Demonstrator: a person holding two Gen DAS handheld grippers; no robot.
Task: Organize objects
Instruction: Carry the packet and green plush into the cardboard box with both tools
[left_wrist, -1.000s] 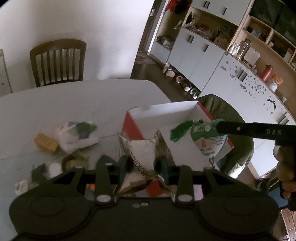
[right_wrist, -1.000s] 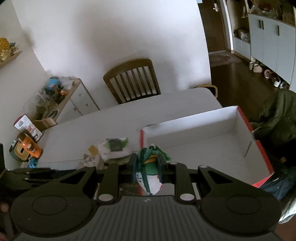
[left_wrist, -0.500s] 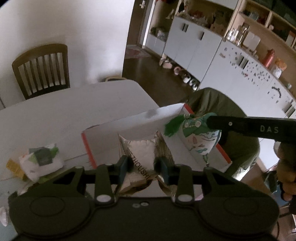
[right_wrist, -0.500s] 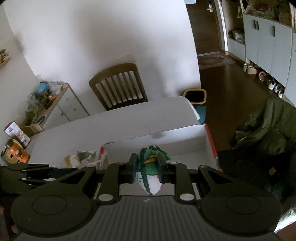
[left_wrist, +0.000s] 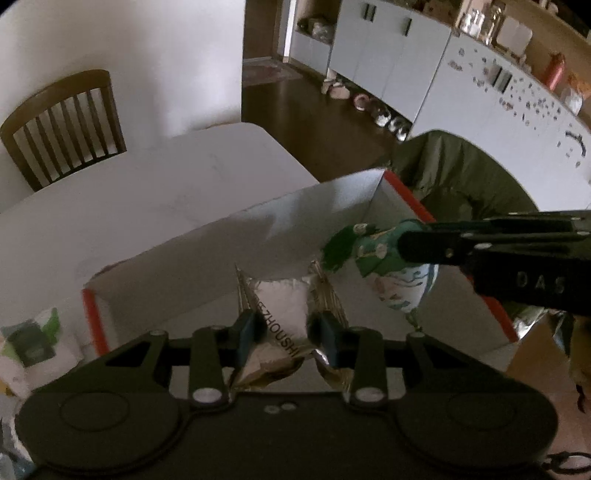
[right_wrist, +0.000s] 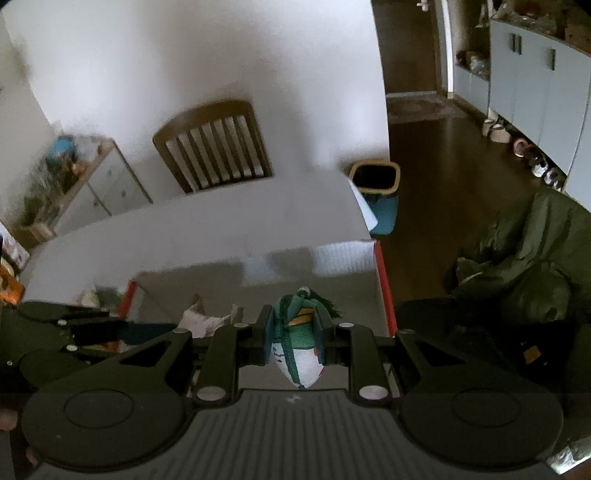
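Observation:
My left gripper (left_wrist: 287, 334) is shut on a silver and white snack packet (left_wrist: 282, 314) and holds it over the open white box with red edges (left_wrist: 236, 240). My right gripper (right_wrist: 294, 339) is shut on a green and white cloth pouch (right_wrist: 297, 345) with a green tassel, also above the box (right_wrist: 343, 258). In the left wrist view the right gripper (left_wrist: 410, 245) reaches in from the right with the pouch (left_wrist: 391, 277) hanging from it. In the right wrist view the packet (right_wrist: 201, 319) shows at the left.
The box sits on a white table (left_wrist: 129, 199) near its right edge. Loose packets (left_wrist: 29, 343) lie left of the box. A wooden chair (right_wrist: 214, 144) stands behind the table, a bin (right_wrist: 375, 177) on the floor, a green jacket (right_wrist: 524, 258) at the right.
Both grippers have moved right and forward over the box with their loads still held. The loose packets on the table have slid to the left edge of view.

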